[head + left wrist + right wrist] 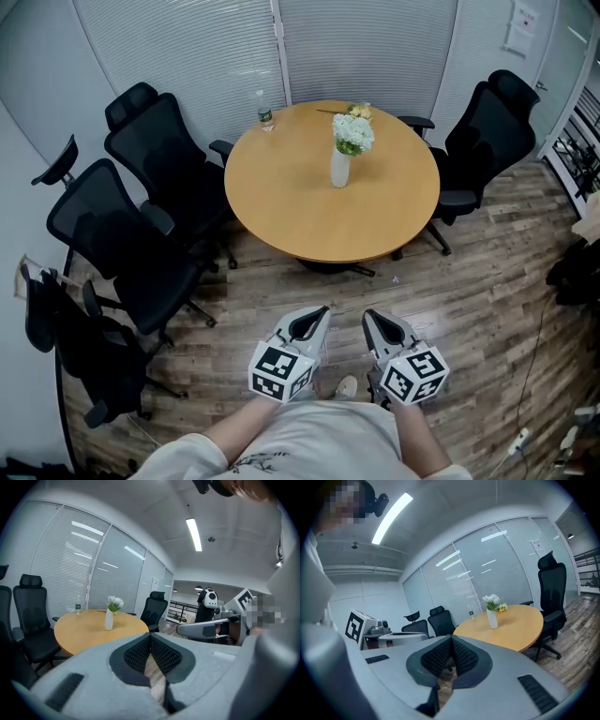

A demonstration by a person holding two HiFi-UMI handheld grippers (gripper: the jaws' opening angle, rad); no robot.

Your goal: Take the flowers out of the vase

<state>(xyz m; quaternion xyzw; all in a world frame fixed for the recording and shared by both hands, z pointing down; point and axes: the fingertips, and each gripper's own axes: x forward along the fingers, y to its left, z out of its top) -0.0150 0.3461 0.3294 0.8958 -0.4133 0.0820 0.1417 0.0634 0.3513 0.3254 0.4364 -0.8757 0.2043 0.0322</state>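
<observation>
Approaching is the step in hand: the round counter (281, 202) lies at 12 o'clock, well apart from both grippers. My left gripper (319, 317) and right gripper (372, 321) each have their jaws pressed together, nothing between them. The white vase (339, 169) stands upright near the counter's middle, with the white flowers (352, 133) bunched in its mouth.

Recommended procedure, as I judge it:
1. Close in and part both pairs of jaws.
2. Steady the vase body with one gripper.
3. Pinch the stems just above the rim with the other and draw straight up.

A tilted pull risks toppling the vase. The water bottle (265, 114), at 10 o'clock of the vase, is off the path.
</observation>
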